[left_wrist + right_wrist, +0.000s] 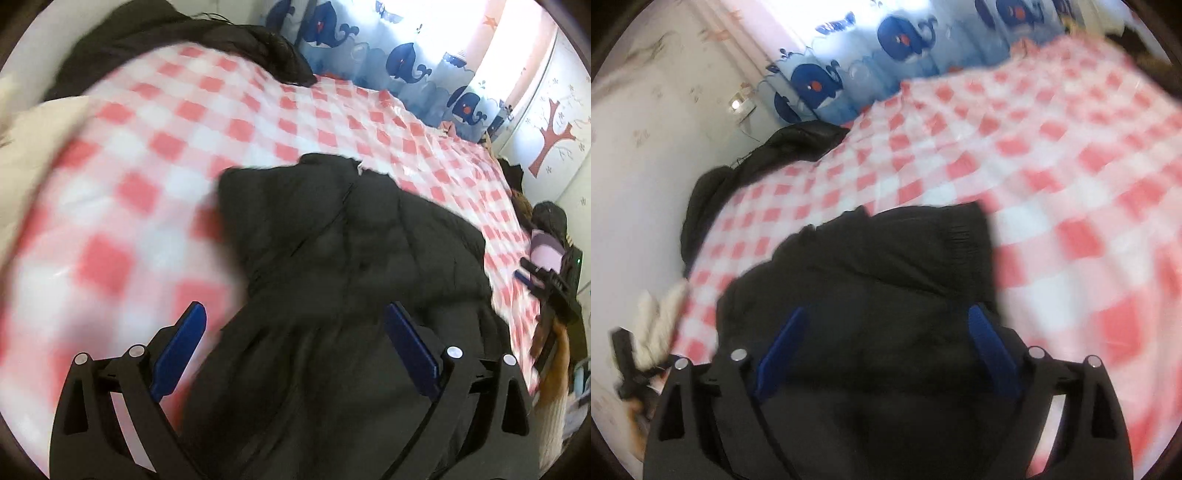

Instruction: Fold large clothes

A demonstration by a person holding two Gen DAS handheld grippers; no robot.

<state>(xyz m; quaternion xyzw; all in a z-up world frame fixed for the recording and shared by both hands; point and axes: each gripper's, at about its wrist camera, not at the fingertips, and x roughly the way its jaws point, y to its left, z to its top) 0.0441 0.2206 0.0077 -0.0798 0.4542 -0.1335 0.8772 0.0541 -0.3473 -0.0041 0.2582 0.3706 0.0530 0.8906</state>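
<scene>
Black padded jacket (351, 258) lies on the red-and-white checked cover (166, 147) of the bed in the left wrist view, under the left tongs (295, 325), whose blue fingers (181, 350) stand wide apart, gripping nothing. Seen from the right wrist, the jacket (886, 266) lies toward the bed's near edge beneath the right tongs (886, 328), likewise spread open, with another dark garment (757, 166) along the bed's left edge.

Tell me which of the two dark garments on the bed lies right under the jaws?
The black puffer jacket in the middle of the checked cover. The other dark garment is bunched at the far edge by the whale curtain.
</scene>
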